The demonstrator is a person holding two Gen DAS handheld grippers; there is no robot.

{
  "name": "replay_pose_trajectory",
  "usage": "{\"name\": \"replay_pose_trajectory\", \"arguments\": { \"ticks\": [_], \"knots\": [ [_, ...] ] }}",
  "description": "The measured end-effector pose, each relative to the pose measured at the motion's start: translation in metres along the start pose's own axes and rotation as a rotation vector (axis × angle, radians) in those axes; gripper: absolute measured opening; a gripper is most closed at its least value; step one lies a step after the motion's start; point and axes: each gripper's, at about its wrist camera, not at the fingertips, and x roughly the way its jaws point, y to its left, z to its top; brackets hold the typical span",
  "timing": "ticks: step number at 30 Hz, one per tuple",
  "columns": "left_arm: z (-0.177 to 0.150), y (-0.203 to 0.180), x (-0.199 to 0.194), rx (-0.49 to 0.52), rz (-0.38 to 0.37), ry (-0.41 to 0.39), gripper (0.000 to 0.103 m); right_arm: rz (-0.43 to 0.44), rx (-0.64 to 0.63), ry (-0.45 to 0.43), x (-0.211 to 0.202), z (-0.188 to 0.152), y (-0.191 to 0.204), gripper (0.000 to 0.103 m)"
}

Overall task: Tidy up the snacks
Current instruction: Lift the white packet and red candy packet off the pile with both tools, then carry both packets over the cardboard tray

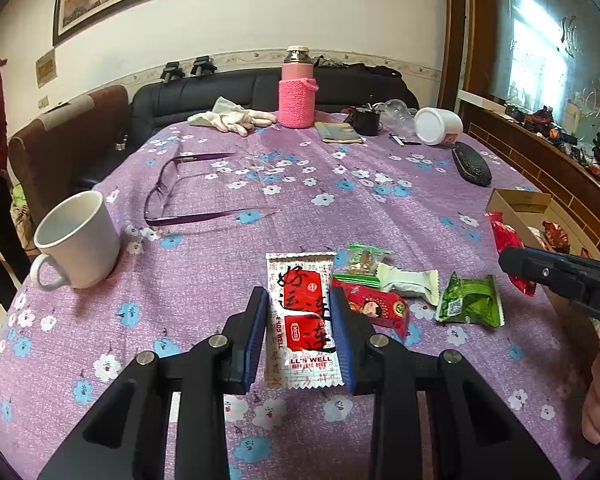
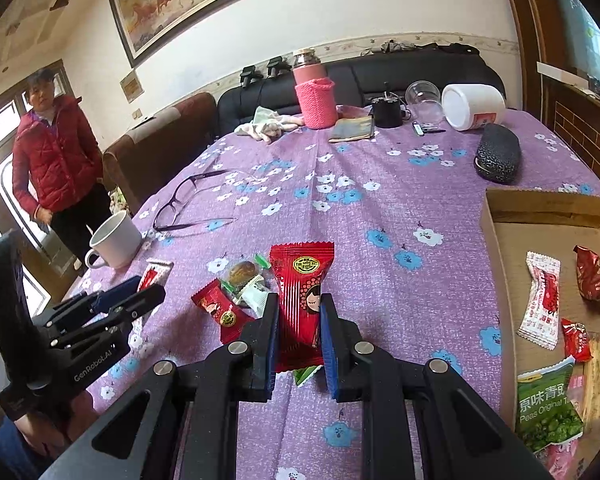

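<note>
My left gripper point(image 1: 300, 300) is shut on a white-and-red snack packet point(image 1: 300, 320), held above the purple flowered tablecloth point(image 1: 300, 184). My right gripper point(image 2: 299, 300) is shut on a red snack packet point(image 2: 300, 292) with a cartoon face; it also shows at the right of the left wrist view point(image 1: 512, 260). Several loose snacks lie between them: a red packet point(image 1: 380, 310), a white one point(image 1: 408, 282), a green one point(image 1: 470, 300) and a clear-wrapped one point(image 1: 364, 258). A cardboard box point(image 2: 540, 208) at the right holds several snacks, including a green peas bag point(image 2: 548, 408).
A white mug point(image 1: 76, 240) stands at the left edge. Purple glasses point(image 1: 176, 192) lie mid-table. At the far end are a pink flask point(image 1: 298, 92), gloves point(image 1: 232, 118), a tipped white jar point(image 1: 438, 126) and a black case point(image 1: 472, 164). A person in red point(image 2: 52, 164) stands left.
</note>
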Motion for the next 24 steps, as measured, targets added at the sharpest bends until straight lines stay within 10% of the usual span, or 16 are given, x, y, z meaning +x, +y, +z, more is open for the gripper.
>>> {"name": "replay_pose_trajectory", "arguments": {
  "ticks": [24],
  "knots": [
    [0.025, -0.047, -0.023, 0.031, -0.141, 0.008, 0.03, -0.085, 0.218, -0.124, -0.041, 0.021, -0.059, 0.02]
  ]
}}
